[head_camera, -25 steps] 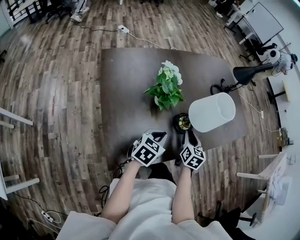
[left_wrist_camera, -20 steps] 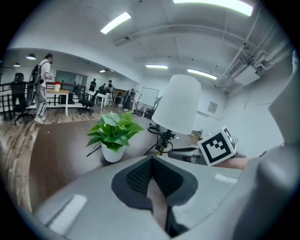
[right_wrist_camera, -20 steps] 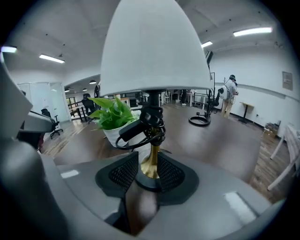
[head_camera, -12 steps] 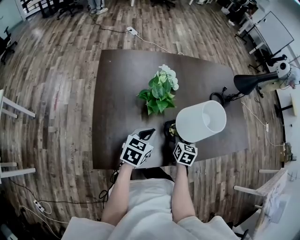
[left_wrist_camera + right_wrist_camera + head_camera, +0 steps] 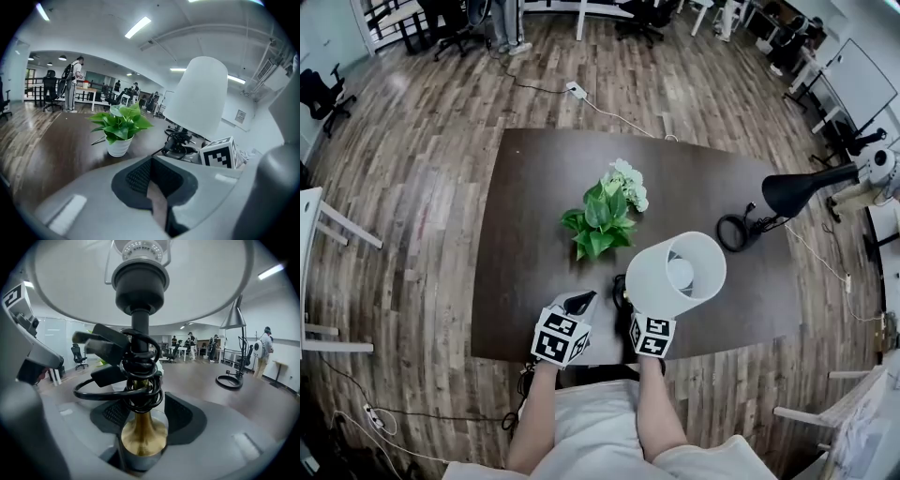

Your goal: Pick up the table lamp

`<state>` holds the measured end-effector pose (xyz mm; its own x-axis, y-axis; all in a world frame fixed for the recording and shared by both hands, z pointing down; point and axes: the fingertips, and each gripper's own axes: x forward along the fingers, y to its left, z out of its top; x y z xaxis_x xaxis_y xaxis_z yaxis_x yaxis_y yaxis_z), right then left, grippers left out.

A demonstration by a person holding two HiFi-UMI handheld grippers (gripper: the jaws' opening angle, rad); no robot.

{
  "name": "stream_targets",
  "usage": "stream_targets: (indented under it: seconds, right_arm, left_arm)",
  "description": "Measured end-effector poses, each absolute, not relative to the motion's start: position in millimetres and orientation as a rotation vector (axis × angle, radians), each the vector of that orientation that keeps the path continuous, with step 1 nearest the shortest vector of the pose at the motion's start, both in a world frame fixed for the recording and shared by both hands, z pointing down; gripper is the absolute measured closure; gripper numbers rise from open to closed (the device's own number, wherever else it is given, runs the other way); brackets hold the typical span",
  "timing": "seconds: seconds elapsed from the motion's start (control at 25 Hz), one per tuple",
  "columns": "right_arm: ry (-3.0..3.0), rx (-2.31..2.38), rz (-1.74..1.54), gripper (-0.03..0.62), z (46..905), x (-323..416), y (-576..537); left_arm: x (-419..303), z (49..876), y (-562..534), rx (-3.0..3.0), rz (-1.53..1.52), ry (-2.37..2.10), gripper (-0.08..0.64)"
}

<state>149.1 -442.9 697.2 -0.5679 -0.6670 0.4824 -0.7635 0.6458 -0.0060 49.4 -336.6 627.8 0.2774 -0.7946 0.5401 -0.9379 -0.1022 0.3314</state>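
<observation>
We hold right claw (image 5: pixel 150 417) clamped on brass stem of white-shaded table lamp (image 5: pixel 140 284). Left claw (image 5: pixel 153 180) closed, empty. Grasp done; lift clear of dark wooden counter (image 5: pixel 534 206) unconfirmed.

Bright ceiling strips (image 5: pixel 137 27); fisheye edges, seemingly soft foreground.

A green leafy plant in a white pot (image 5: pixel 598 217) stands near the middle of the dark brown wooden worktop (image 5: pixel 534 178). Toward its right edge a coiled black cable (image 5: pixel 733 232) lies near a black cone-shaded desk lamp (image 5: pixel 797 190). A white power strip (image 5: pixel 576 90) lies on the plank floor (image 5: pixel 412 187).
</observation>
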Motion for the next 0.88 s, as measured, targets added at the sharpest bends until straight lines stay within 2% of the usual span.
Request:
stream_targets:
  seconds: [0.28, 0.88]
  right_arm:
    - [-2.466, 1.072, 0.249, 0.388, 694.2, 139.3, -456.2]
    - [-2.525, 1.159, 0.210, 0.440, 671.6, 140.0, -456.5]
  left_arm:
    - [44.0, 624.2, -341.1, 1.916, 0.313, -1.622, 0.560]
    - [36.4, 605.1, -340.5, 1.967, 0.330, -1.655, 0.560]
